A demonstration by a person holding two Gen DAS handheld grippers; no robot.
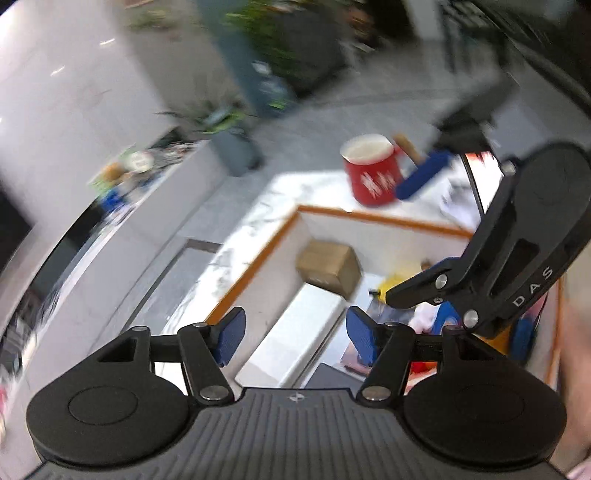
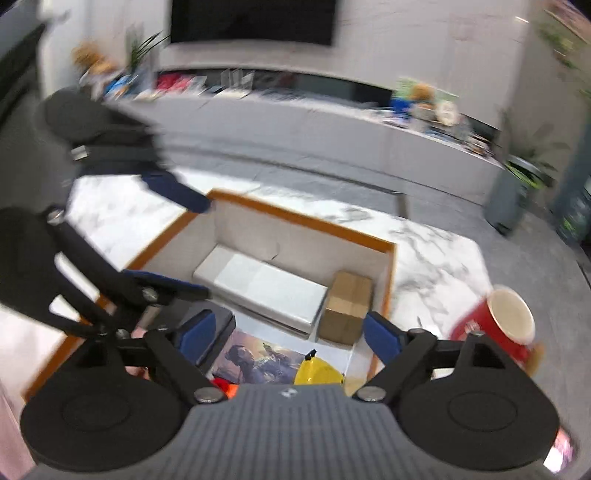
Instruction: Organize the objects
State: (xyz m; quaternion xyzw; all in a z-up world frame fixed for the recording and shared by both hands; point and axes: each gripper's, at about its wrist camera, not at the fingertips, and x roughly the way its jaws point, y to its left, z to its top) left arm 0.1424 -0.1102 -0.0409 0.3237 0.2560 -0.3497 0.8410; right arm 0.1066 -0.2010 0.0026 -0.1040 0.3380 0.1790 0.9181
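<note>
A white storage box with an orange rim (image 1: 255, 273) (image 2: 306, 221) sits on a marble table. Inside lie a long white box (image 1: 295, 339) (image 2: 266, 288), a small cardboard box (image 1: 328, 267) (image 2: 347, 310), a picture card (image 2: 258, 358), a yellow object (image 2: 317, 371) and other colourful items. A red mug (image 1: 371, 173) (image 2: 498, 325) stands on the table outside the box. My left gripper (image 1: 295, 334) is open and empty above the box. My right gripper (image 2: 288, 336) is open and empty above the box; it also shows in the left wrist view (image 1: 421, 236).
The marble table (image 1: 236, 251) (image 2: 436, 251) ends near grey floor. A long low grey cabinet (image 2: 332, 125) with toys and clutter runs along the wall under a dark screen (image 2: 255, 18). Potted plants (image 1: 225, 125) (image 2: 517, 173) stand by it.
</note>
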